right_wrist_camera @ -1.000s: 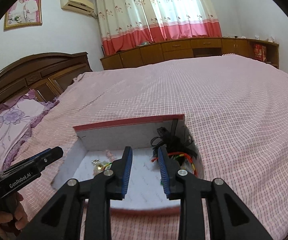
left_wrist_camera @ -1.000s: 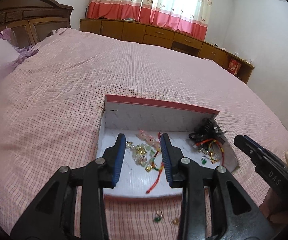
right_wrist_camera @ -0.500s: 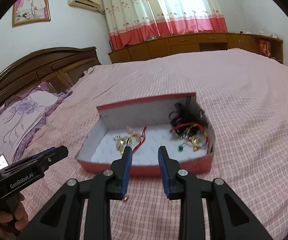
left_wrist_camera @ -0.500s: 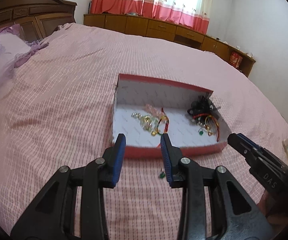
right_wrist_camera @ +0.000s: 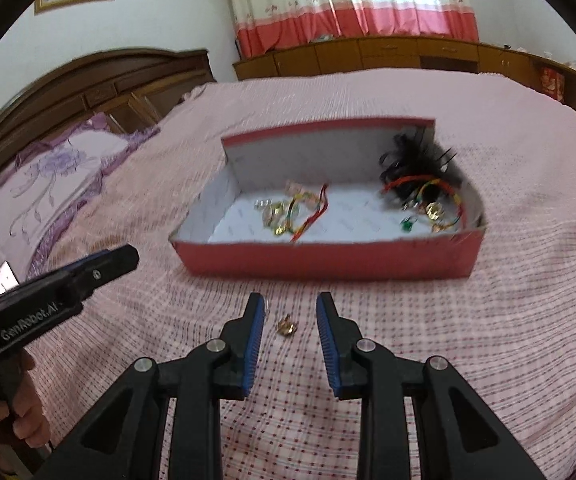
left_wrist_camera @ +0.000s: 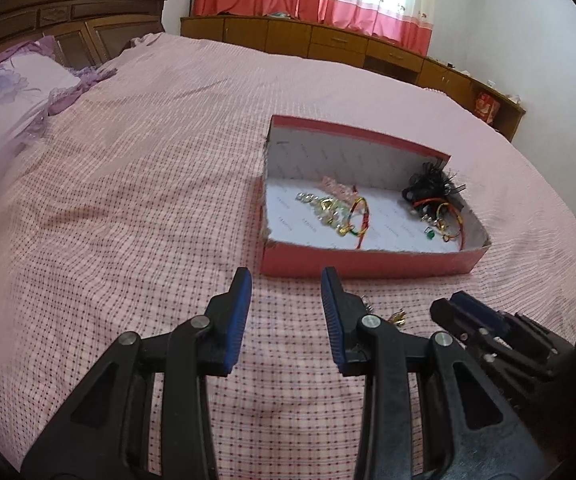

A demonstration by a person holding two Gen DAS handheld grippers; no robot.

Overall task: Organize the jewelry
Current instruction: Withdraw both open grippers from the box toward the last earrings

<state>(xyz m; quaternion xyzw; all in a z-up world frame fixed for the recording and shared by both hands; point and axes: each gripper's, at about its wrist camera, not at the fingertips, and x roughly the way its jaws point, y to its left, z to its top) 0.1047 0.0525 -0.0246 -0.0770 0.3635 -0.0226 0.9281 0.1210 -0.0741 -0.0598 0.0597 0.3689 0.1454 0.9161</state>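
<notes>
A red shallow box (left_wrist_camera: 368, 266) (right_wrist_camera: 328, 258) lies on the pink bedspread. Inside it are a bead-and-gold bracelet pile (left_wrist_camera: 336, 210) (right_wrist_camera: 288, 210) at the left and a black hair piece with red and yellow cords (left_wrist_camera: 434, 196) (right_wrist_camera: 420, 178) at the right. A small gold piece (right_wrist_camera: 286, 326) (left_wrist_camera: 398, 317) lies on the bed in front of the box, between my right gripper's open fingers. My right gripper (right_wrist_camera: 290, 312) is open and empty. My left gripper (left_wrist_camera: 285, 284) is open and empty, short of the box's front wall.
The pink checked bedspread (left_wrist_camera: 127, 200) stretches all around. A purple floral pillow (left_wrist_camera: 3, 84) and the wooden headboard (left_wrist_camera: 67, 12) are at the left. Wooden cabinets (left_wrist_camera: 328, 44) run along the far wall under curtains.
Both grippers have pulled back out of the box towards me and now hover over the bed in front of it. The right gripper has opened wider around the small gold piece.
</notes>
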